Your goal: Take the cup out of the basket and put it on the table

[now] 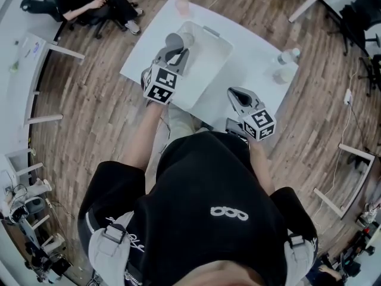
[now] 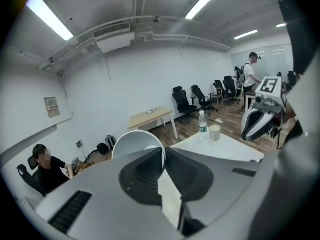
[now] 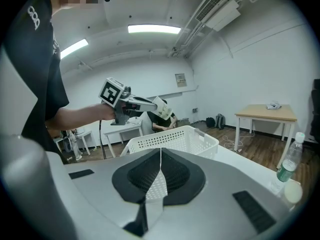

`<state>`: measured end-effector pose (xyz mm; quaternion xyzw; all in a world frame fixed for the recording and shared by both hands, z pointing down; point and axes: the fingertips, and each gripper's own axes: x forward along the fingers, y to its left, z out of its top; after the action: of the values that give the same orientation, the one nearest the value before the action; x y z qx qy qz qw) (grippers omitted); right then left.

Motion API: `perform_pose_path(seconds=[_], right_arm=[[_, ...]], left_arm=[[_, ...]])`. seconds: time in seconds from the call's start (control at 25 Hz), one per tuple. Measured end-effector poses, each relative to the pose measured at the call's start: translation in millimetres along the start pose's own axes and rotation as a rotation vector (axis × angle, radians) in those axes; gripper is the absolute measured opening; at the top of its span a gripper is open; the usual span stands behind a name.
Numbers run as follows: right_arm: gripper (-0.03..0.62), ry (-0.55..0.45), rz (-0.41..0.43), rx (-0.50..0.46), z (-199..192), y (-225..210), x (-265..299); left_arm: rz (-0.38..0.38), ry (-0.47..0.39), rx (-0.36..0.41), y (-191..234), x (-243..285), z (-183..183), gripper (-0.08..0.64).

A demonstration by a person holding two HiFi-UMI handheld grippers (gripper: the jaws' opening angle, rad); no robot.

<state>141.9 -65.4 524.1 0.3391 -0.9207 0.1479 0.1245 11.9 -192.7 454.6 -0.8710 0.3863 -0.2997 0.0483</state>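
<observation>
Presently the cup [image 1: 177, 42] is off the table, pinched in the left gripper [image 1: 177, 55] above the near-left part of the basket [image 1: 221, 39]. Cup pale grey-white, plain, tipped on its side. In the left gripper view its round rim [image 2: 137, 144] faces the camera and the two jaws are closed on its wall at the right edge. From the right gripper view it shows small, held high over the basket [image 3: 170, 141], with some greenish print on its side [image 3: 160, 105], too small to read.

Right gripper [image 1: 233, 93]: jaws pressed together, nothing between them. It hangs over the near edge of the table [image 1: 262, 58], well apart from the cup.

Basket: white plastic, rectangular, perforated walls, standing on the white table top. At the table's right end, a clear water bottle [image 1: 287, 56] with a green label, print not legible, and just beside it a squat pale container [image 1: 284, 74]. A pinkish cup [image 1: 183, 6] sits at the far edge.

Room: wood-plank floor, white walls, strip lights on the ceiling. A seated person [image 1: 83, 2] in dark clothes is beyond the table's far-left corner. The left gripper view adds a light wooden desk [image 2: 150, 118], black office chairs [image 2: 187, 101] and a standing person [image 2: 249, 76] at the far right.

Writing: a small notice [image 2: 51, 106] on the wall, unreadable. A white looped mark [image 1: 229, 212] is on the back of the wearer's black shirt. Each gripper's cube carries black-and-white square markers.
</observation>
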Motion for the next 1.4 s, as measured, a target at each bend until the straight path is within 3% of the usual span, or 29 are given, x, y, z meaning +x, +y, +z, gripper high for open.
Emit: perform_pose_path(seconds=[0.16,0.32,0.92,1.4], right_arm=[[0.026,-0.024,0.008,-0.004,8.7,3.5,-5.2],[0.026,-0.038,0.018,-0.008,13.4,7.1,-6.0],[0.026,-0.037,0.016,0.014,8.8,16.1,-13.8],[0.026,-0.041,-0.019,-0.002,38.2,32.4,17.1]], left_arm=[[0.054,-0.104,-0.055,2.6,-46.8,23.6,0.025],[0.094,-0.146,-0.081,0.4,-74.6,28.6,0.025],[0.113,-0.148,-0.116,-4.2,-103.0,16.6,0.025],[0.098,-0.152,-0.164,35.4,-118.4,-19.8,0.025]])
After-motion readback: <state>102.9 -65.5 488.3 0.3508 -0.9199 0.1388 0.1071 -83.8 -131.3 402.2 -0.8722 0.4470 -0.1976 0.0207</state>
